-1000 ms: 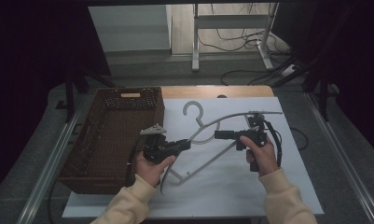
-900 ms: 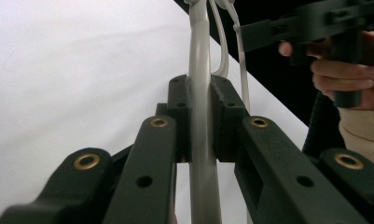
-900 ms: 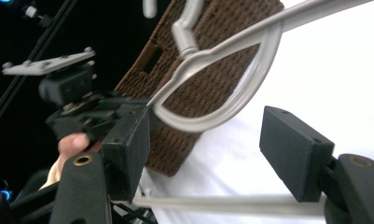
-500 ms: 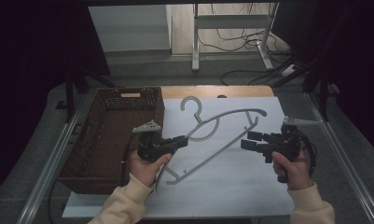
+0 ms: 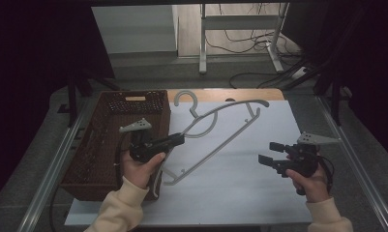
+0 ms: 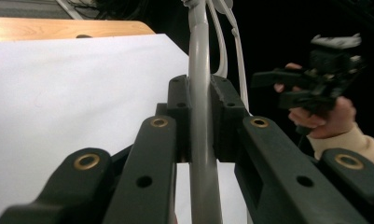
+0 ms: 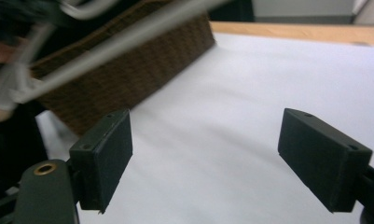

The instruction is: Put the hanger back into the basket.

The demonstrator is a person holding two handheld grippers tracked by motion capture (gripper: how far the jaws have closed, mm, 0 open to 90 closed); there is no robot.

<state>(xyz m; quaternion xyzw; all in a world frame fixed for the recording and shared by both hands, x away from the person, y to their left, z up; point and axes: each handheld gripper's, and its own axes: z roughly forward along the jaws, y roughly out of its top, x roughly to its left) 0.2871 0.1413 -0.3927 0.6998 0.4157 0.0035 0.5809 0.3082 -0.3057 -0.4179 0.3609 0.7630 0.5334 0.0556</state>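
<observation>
Since the earlier frame, the right gripper (image 5: 268, 152) has let go of the hanger (image 5: 216, 129) and moved away to the right side of the table; its jaws have just been opening, and now they stand wide apart with nothing between them. In the right gripper view the two black pads (image 7: 105, 156) have only the white table sheet (image 7: 231, 140) behind them.

Nearest to the person, in the high view, two forearms in pale sleeves (image 5: 119, 208) come in from the bottom edge. The right hand (image 5: 310, 181) holds its gripper low over the right part of the white sheet (image 5: 240, 193), well apart from the hanger.

A little farther, the left gripper (image 5: 179, 138) is clamped on the grey hanger at its upper bar, close to the neck. In the left gripper view the bar (image 6: 201, 116) runs straight up between the closed jaws. The hanger is tilted, its lower end near the left hand (image 5: 143, 166) and its far end lifted toward the right.

Beside the left hand stands the brown woven basket (image 5: 92, 145), on the left of the sheet. The hanger's hook (image 5: 184, 99) is at the far edge of the sheet, near the basket's far corner.
</observation>
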